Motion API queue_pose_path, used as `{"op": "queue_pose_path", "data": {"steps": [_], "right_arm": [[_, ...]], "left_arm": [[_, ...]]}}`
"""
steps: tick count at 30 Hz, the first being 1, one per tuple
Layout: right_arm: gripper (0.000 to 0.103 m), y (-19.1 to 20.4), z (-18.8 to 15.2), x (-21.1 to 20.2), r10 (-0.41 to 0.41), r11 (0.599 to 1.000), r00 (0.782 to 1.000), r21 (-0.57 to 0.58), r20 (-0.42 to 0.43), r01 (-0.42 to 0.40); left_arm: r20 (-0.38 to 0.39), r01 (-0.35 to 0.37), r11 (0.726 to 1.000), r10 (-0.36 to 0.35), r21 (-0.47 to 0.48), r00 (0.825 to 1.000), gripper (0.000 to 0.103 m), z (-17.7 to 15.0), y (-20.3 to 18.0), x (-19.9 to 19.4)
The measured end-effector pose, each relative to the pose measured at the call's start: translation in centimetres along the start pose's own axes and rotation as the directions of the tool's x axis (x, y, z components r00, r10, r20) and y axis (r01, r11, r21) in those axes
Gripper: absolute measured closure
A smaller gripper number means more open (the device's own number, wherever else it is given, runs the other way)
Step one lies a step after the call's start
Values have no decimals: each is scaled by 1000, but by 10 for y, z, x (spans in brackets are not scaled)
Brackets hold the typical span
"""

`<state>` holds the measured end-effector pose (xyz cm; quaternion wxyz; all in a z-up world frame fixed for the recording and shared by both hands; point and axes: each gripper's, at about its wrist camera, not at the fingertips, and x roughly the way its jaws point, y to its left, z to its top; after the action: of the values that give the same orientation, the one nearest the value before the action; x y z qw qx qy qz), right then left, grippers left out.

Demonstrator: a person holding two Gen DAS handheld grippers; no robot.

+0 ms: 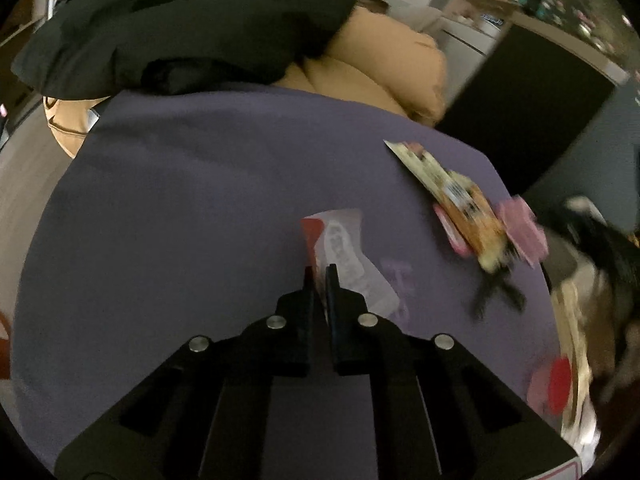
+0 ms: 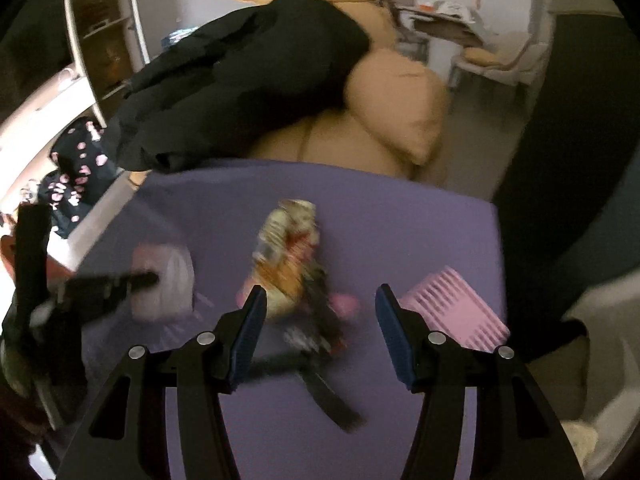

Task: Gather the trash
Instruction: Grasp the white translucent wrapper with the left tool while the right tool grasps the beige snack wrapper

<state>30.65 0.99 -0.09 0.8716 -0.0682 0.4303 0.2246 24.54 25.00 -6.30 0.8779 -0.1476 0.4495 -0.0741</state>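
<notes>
My left gripper (image 1: 320,280) is shut on a white and red wrapper (image 1: 344,256), which lies on the purple surface (image 1: 192,208). The right wrist view shows the same wrapper (image 2: 172,280) at the left, with the left gripper (image 2: 132,280) blurred on it. My right gripper (image 2: 320,304) stands open just above a colourful snack wrapper (image 2: 288,236), with nothing between its fingers. That snack wrapper (image 1: 448,184) lies to the right of the left gripper. A blurred black forked object (image 2: 324,384) lies at its near end.
A pink comb (image 2: 456,312) lies right of the right gripper, near the surface's right edge. A black jacket (image 2: 248,76) and tan cushions (image 2: 396,104) are piled at the far edge. Spotted dark cloth (image 2: 76,176) sits at the left.
</notes>
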Motion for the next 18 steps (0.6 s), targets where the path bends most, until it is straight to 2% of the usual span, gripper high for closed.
{"op": "queue_pose_path", "data": {"steps": [2, 6, 9, 11, 14, 18], "right_arm": [[49, 6, 9, 12, 14, 1000, 1000, -8, -13, -14], [49, 17, 23, 45, 6, 1000, 998, -24, -65, -8], [50, 16, 24, 70, -1, 1000, 989, 8, -146, 2], [61, 12, 22, 79, 24, 999, 985, 52, -171, -15], [69, 2, 17, 76, 77, 992, 985, 109, -156, -60], [74, -6, 12, 56, 102, 990, 986, 110, -130, -88]], "left_arm": [[-6, 23, 1000, -23, 18, 1000, 98, -11, 0, -10], [-14, 1, 999, 0, 43, 1000, 98, -28, -1, -18], [-15, -4, 999, 5, 43, 1000, 98, -37, 0, -22], [-14, -6, 999, 6, 37, 1000, 98, -40, 2, -22], [-16, 2, 1000, -2, 15, 1000, 97, -44, 5, -23], [-14, 5, 1000, -5, -1, 1000, 97, -49, 7, -25]]}}
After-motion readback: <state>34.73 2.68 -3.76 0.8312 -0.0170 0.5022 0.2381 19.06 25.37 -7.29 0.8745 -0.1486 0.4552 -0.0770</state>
